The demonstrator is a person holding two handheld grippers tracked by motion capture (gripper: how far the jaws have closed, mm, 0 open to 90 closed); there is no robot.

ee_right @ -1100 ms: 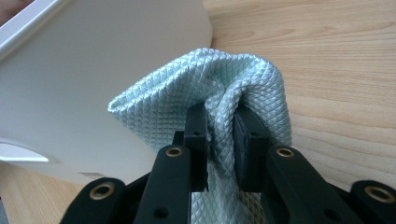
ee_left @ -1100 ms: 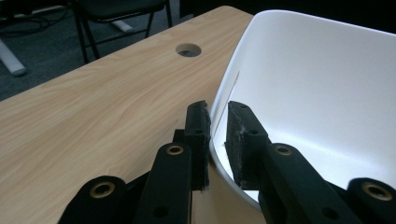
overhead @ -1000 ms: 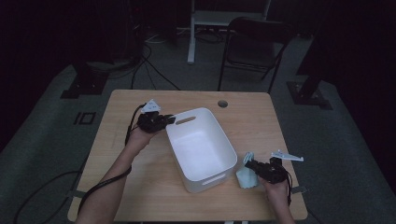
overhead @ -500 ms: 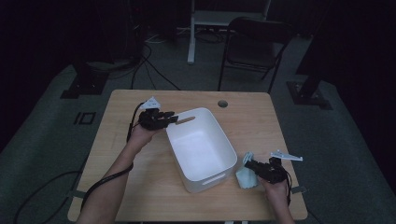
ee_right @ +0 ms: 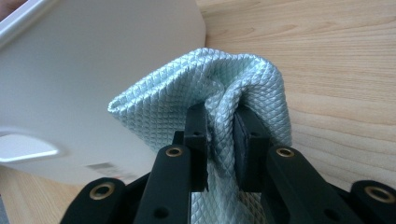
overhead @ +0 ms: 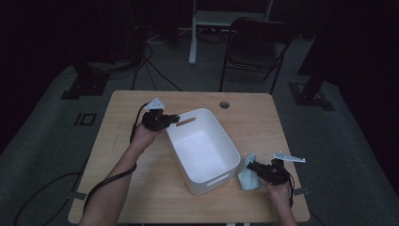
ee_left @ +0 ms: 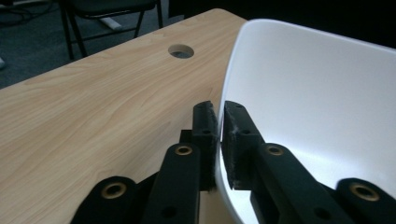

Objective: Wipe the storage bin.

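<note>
A: Where the left gripper point(ee_left: 218, 135) meets the bin point(overhead: 202, 149), what are its jaws doing?

B: They have just been closing, and now they are clenched on the bin's white wall, one jaw outside, one inside. In the high view that grip sits at the bin's rim at about ten o'clock, with the left hand point(overhead: 143, 135) behind it.

A: And the right gripper point(ee_right: 222, 135)?

B: Its jaws are clamped on a bunched fold of the pale green cloth point(ee_right: 205, 88), which has a quilted diamond weave. The cloth rises above the jaws and hangs just beside the bin's outer wall; whether it touches the wall I cannot tell.

A: Where is all that on the worktop point(overhead: 263, 122)?

B: The bin stands mid-worktop, turned askew and open upward. The cloth is off the bin's corner at about four o'clock, near the worktop's front edge, with the right hand point(overhead: 278, 190) just behind it. A round hole point(overhead: 224, 104) lies at about one o'clock from the bin.
</note>
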